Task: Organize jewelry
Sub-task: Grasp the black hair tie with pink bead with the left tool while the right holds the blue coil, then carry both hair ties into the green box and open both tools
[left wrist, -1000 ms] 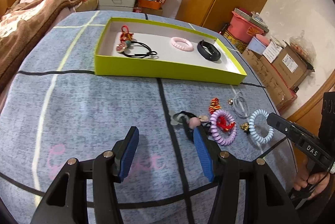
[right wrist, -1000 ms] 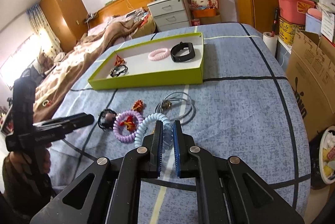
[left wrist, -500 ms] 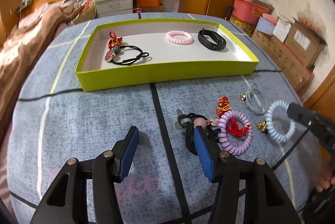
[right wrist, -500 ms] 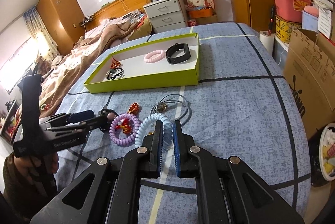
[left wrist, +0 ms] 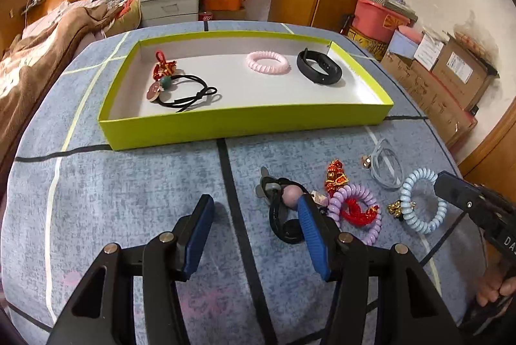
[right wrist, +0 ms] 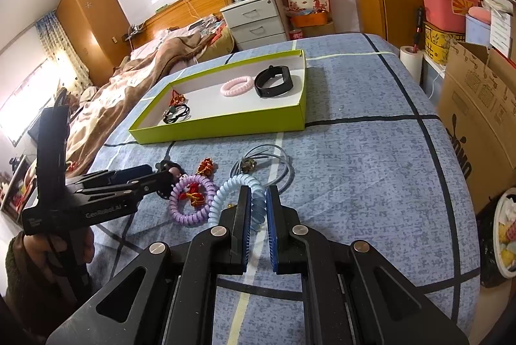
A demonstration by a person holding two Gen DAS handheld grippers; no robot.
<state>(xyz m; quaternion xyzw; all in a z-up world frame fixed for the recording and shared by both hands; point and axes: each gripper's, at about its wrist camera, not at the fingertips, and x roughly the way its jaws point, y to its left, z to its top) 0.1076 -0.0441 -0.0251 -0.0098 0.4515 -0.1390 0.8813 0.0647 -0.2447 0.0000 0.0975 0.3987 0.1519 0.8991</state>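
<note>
Mid-sort: green tray (left wrist: 245,127) at far side of blue checked bedspread (left wrist: 129,193), already holding black hair tie with charms (left wrist: 180,86), pink coil band (left wrist: 267,62), black wristband (left wrist: 319,70). Loose on the spread, well short of tray: black hair tie with pink bead (left wrist: 285,206), purple coil band (left wrist: 356,212) with red knot charm (left wrist: 358,211) lying in it, second red charm (left wrist: 335,177) just behind, pale blue coil band (left wrist: 422,199), clear cord loop (left wrist: 387,167) beyond.

Left gripper (left wrist: 254,228) jaws spread wide, nothing between pads; right-hand finger touching or just over the black tie's bead, tie itself off to the right of the gap, not centred. Right gripper (right wrist: 258,206) jaws brought close together, pads pinching near rim of pale blue coil band (right wrist: 240,193); band seen between the blue pads, so judged gripped, low over the spread.

Step in hand, as judged: left lining up on black beaded tie, right holding blue coil ready for carry.

Next move calls for: shifting left gripper rightward so tie sits between pads, dropping low, closing on bead or doubled cord; keeping clear of purple coil touching alongside. Then lift and carry to bare tray floor
</note>
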